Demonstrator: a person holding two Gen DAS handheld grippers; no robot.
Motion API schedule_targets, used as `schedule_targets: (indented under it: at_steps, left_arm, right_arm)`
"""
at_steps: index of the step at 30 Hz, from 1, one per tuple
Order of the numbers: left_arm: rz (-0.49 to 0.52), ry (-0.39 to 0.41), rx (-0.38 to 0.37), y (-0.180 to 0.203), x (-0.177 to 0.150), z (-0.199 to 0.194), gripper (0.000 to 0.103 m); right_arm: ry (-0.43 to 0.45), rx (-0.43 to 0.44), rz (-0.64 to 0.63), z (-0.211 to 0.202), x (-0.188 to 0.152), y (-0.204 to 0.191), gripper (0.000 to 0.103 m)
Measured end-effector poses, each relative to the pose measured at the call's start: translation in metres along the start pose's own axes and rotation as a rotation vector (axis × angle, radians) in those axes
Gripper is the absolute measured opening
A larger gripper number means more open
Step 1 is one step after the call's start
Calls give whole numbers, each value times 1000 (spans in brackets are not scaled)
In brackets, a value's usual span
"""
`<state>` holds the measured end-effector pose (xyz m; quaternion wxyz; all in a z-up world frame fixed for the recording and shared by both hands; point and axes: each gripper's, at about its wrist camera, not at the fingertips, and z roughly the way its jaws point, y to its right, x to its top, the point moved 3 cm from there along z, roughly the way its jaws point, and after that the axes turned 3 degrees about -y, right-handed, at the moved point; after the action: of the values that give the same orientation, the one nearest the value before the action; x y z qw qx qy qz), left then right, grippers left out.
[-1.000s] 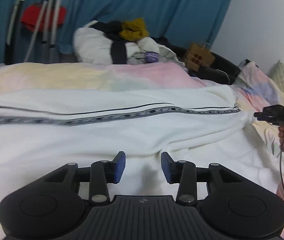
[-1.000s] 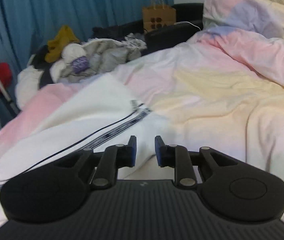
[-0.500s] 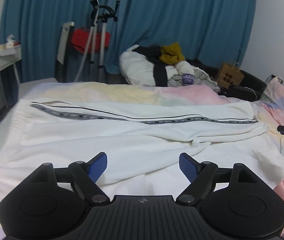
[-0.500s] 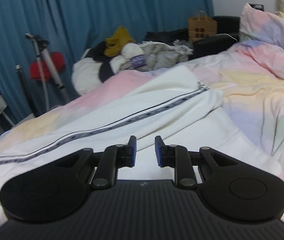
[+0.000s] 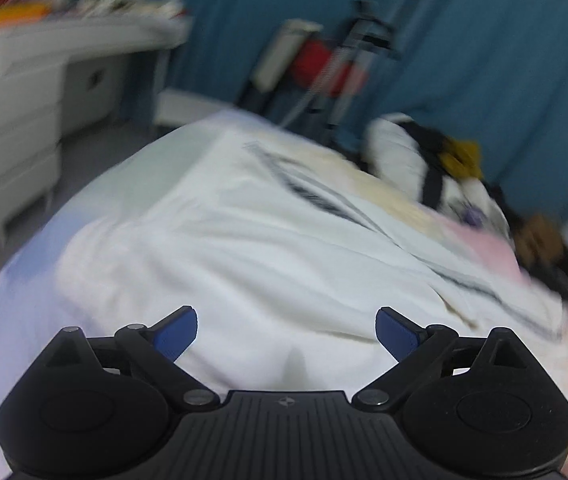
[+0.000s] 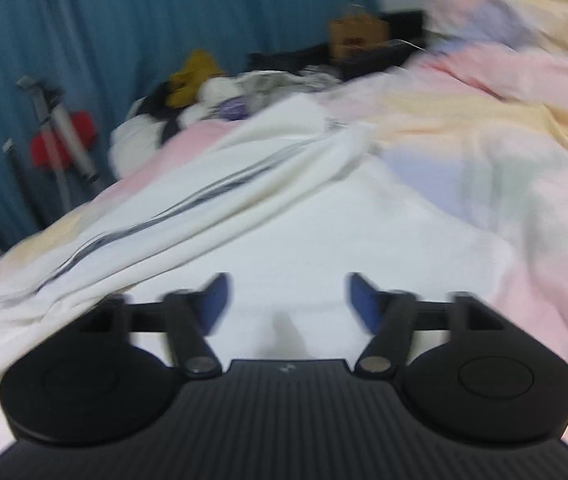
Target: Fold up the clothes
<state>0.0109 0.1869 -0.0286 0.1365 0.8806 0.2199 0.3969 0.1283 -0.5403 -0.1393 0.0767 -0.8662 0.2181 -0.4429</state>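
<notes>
A long white garment (image 5: 284, 248) with a dark patterned stripe (image 5: 316, 196) lies spread over the bed, folded lengthwise. In the right wrist view the same white garment (image 6: 268, 208) runs from lower left to upper middle, its stripe (image 6: 188, 204) on the top layer. My left gripper (image 5: 286, 330) hovers over the white cloth, its jaws opening wide, nothing between them. My right gripper (image 6: 286, 304) also hangs above the cloth with its jaws opening and nothing between the blue pads (image 6: 214, 302). Both views are blurred by motion.
A pastel quilt (image 6: 484, 140) covers the bed. A pile of clothes (image 6: 212, 96) lies at the far side by the blue curtain (image 5: 484, 60). A tripod with a red item (image 5: 332, 68) and a white drawer unit (image 5: 16, 132) stand off the bed.
Both grippers went from nearly shut to wide open. The left view swung toward the garment's left end and rolled, bringing the drawers into sight. The right gripper pulled back along the garment.
</notes>
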Motion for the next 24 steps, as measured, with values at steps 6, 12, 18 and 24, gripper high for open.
schedule_targets:
  at_steps: [6,12,18,24]
  left_arm:
    - [-255,-37,-36,-49,-2,-7,97]
    - [-488,-140,-80,-90,-14,6,97]
    - [-673,-162,-132,-121,-18,26,97]
    - [-730,-139,-161,-133,-13,38,75]
  right_arm:
    - [36,-77,177,-10,-2,33,84]
    - [58,-182,433,-16,-10,77,84]
    - [14,-121,741,5,-39,113,85]
    - [72,-96,734,34,-28,113,75]
